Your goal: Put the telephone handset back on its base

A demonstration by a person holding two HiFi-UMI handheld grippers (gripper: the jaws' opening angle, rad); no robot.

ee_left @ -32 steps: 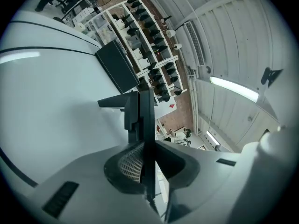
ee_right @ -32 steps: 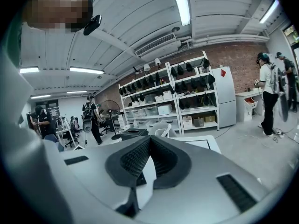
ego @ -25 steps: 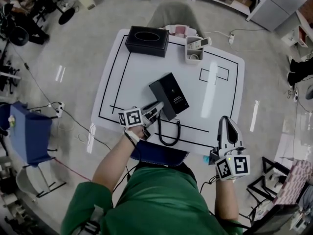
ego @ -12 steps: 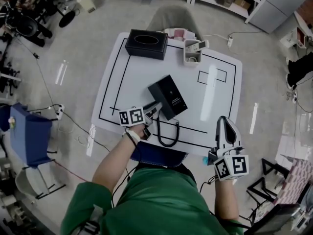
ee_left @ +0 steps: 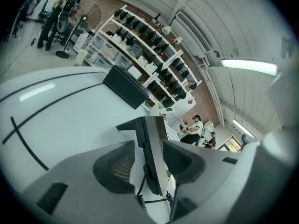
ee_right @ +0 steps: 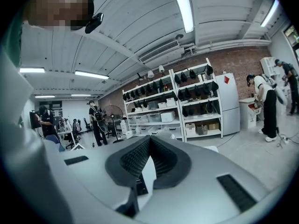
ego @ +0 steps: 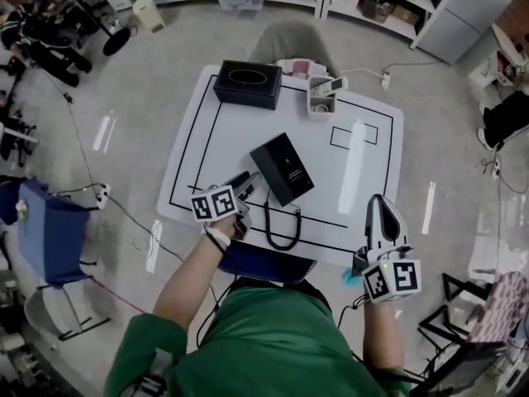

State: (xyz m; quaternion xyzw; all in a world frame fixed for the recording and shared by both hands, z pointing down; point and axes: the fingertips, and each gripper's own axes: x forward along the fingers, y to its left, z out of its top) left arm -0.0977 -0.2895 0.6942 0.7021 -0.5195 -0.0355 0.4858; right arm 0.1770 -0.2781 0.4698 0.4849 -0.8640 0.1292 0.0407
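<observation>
The black telephone base [ego: 283, 168] sits in the middle of the white table [ego: 364, 172]. Its handset [ego: 250, 180] lies along the base's left side, and the coiled cord [ego: 282, 230] loops toward the front edge. My left gripper [ego: 245, 188] is just front-left of the base. Its jaws are opening, and the pads stand off the handset [ee_left: 153, 162], which shows edge-on between them in the left gripper view. My left gripper [ee_left: 149, 148] points along the base. My right gripper [ego: 378, 205] rests at the front right edge, shut, with the tips of my right gripper [ee_right: 150, 141] together and nothing held.
A black tissue box [ego: 248, 84] stands at the table's far left. A white holder with a remote [ego: 322, 96] is at the far middle. Black lines and a small rectangle [ego: 361, 134] mark the tabletop. A blue bin [ego: 45, 230] stands on the floor at left.
The left gripper has drawn back a little toward the front left, away from the base, and its jaws have spread. The right gripper has stayed put.
</observation>
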